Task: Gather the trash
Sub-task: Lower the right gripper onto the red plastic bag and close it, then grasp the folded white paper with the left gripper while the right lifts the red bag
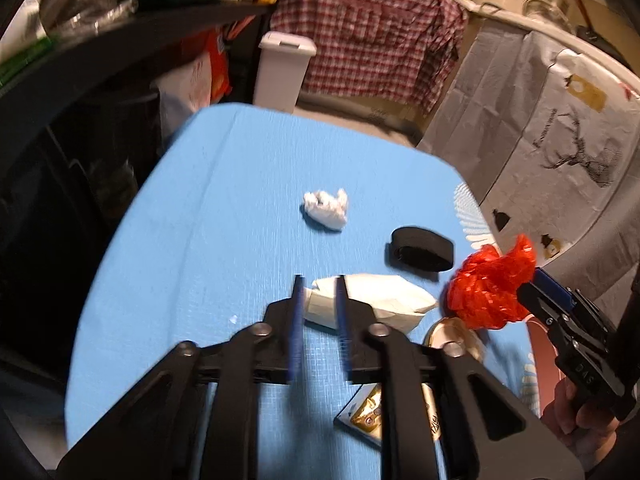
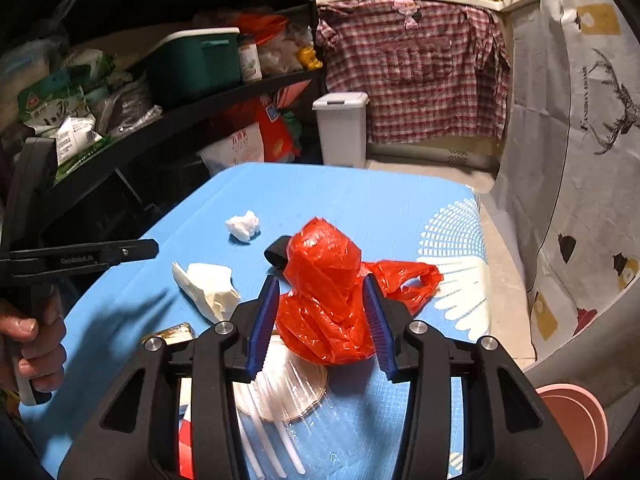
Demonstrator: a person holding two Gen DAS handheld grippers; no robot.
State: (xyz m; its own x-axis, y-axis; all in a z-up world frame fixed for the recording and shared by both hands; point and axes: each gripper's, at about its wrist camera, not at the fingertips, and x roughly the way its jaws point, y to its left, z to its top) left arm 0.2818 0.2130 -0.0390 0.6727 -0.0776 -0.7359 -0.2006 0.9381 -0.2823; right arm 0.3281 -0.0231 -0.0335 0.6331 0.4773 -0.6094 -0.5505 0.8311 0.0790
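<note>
Red plastic bag is bunching up between my right gripper pads, lifted just off the tabletop, so I am judging it pinched to carry away as trash. Just left of that gripper, a crumpled beige paper is lying flat; beyond it a white tissue wad is waiting. My left gripper is hovering narrowly open, empty, its tips straddling the paper's near end.
</note>
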